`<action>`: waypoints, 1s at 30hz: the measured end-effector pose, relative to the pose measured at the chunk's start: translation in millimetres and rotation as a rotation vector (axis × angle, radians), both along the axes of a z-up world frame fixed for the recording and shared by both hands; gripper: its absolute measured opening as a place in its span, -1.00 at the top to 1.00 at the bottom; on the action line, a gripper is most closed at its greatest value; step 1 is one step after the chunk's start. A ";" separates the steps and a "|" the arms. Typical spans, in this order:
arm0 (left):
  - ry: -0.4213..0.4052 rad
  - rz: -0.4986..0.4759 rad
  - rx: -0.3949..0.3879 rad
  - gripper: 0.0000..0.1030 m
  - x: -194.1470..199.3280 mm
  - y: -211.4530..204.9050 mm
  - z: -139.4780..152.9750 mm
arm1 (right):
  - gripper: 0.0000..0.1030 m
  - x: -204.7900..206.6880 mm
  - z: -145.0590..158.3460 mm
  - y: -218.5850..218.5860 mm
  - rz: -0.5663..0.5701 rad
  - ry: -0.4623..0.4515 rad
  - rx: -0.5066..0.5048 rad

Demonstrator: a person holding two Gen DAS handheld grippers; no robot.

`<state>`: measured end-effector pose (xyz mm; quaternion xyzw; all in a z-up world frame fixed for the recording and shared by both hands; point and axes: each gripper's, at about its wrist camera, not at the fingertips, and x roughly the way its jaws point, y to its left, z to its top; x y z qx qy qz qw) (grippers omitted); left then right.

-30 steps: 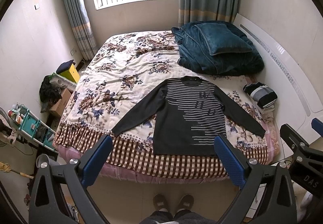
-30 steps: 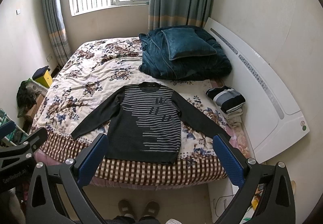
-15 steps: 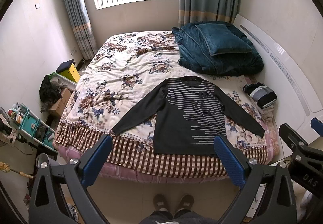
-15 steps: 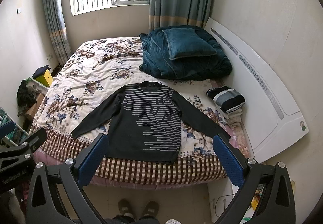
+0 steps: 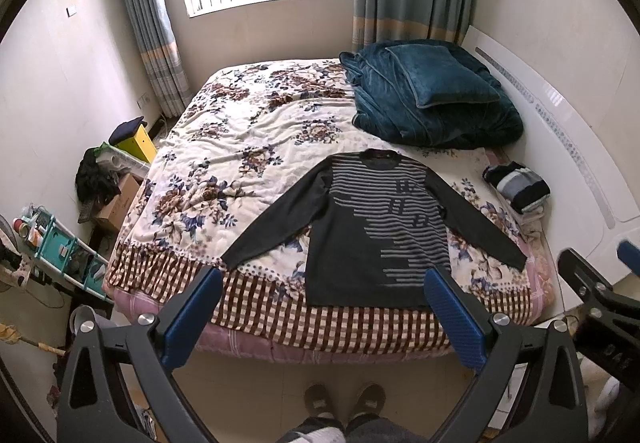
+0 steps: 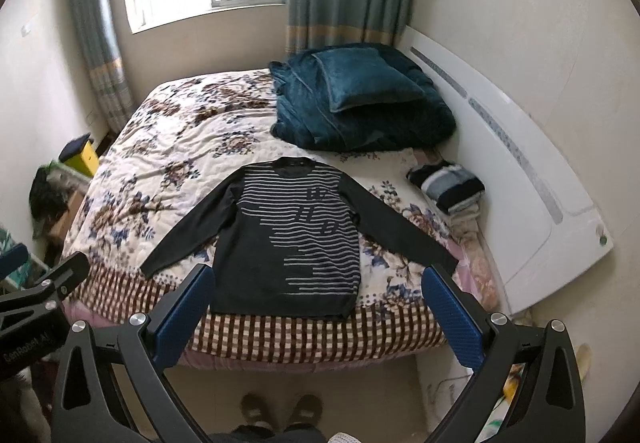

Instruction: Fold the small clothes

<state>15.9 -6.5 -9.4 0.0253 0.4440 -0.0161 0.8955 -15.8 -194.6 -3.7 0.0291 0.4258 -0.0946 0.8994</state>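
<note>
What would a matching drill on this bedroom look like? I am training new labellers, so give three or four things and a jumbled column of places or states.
Things:
1. striped sweater
2. teal pillow
3. folded clothes pile
4. left tool

Places or states:
A. on top of the heaped teal blanket
B. spread flat, sleeves out, near the foot of the bed
C. open, holding nothing
D. by the white headboard, at the bed's right edge

Pairs: 1-B, 2-A, 3-D, 4-C

Right hand-held gripper (image 5: 600,327) body: "DAS". Left hand-held gripper (image 6: 36,327) body: "GenRobot AI", blurred.
</note>
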 end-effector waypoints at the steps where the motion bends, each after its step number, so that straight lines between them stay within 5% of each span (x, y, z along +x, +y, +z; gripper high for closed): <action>1: -0.002 0.001 0.003 -1.00 4.1 2.3 -2.8 | -1.00 3.1 -6.1 -5.4 -0.028 0.003 0.010; 7: 0.011 -0.032 0.054 -1.00 60.3 -14.1 -51.3 | -1.00 37.9 -77.2 -74.2 -0.269 0.048 0.068; 14: 0.116 -0.084 0.125 -1.00 130.5 -71.4 -137.3 | -1.00 88.9 -198.7 -207.3 -0.537 0.171 0.104; 23: 0.236 -0.110 0.205 -1.00 243.1 -186.3 -275.9 | -1.00 147.6 -401.0 -408.0 -0.813 0.353 0.273; 30: 0.397 -0.066 0.208 -1.00 319.1 -239.0 -410.8 | -0.86 155.5 -545.5 -528.2 -1.053 0.346 0.476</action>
